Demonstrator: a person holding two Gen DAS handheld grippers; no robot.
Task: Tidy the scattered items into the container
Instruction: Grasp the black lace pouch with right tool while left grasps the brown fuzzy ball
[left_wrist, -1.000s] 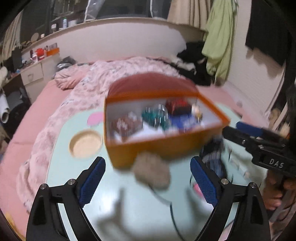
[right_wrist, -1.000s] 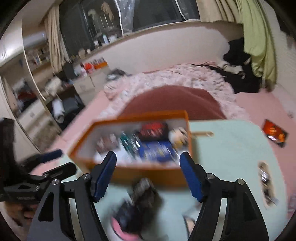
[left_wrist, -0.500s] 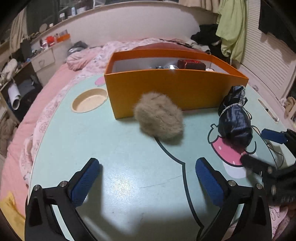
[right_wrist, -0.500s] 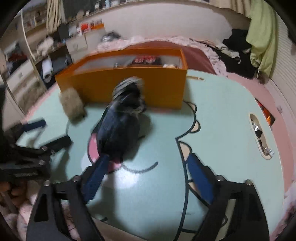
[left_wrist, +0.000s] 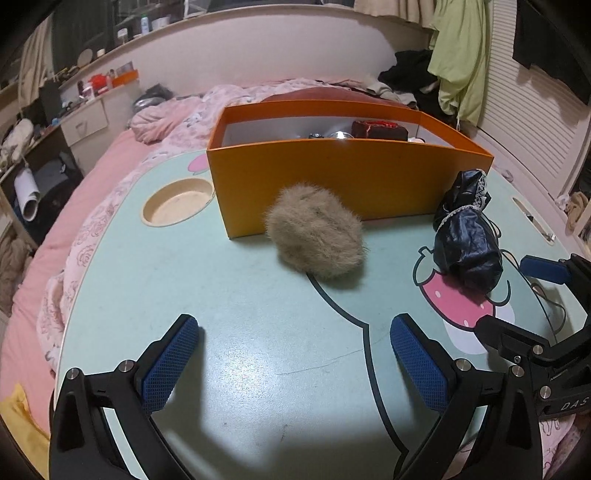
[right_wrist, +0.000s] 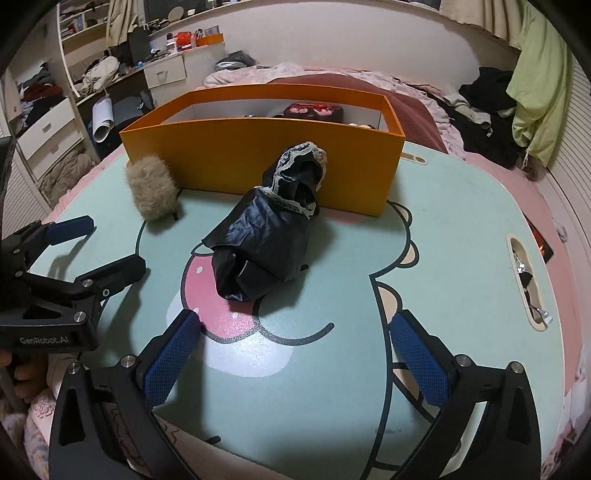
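Observation:
An orange box (left_wrist: 332, 184) with several small items inside stands at the far side of the table. Against its front wall lies a fluffy beige ball (left_wrist: 317, 236), ahead of my left gripper (left_wrist: 293, 325), which is open and empty. Right of the ball, a black shiny pouch with lace trim (left_wrist: 465, 240) lies on the table. In the right wrist view the pouch (right_wrist: 266, 236) lies ahead of my right gripper (right_wrist: 295, 319). Its jaws are opening, with nothing between them. The box (right_wrist: 258, 158) and the ball (right_wrist: 151, 192) show behind it.
The mint-green table (left_wrist: 184, 277) carries a cartoon print, a round cup recess (left_wrist: 177, 201) at the left and a slot (right_wrist: 528, 280) with small bits at the right. A pink bed surrounds it. My left gripper (right_wrist: 99, 247) shows at the left of the right wrist view.
Both grippers have sunk from above the box to low over the table, and their jaws have spread wider. The ball and the pouch, blurred before, now lie still in front of the box.

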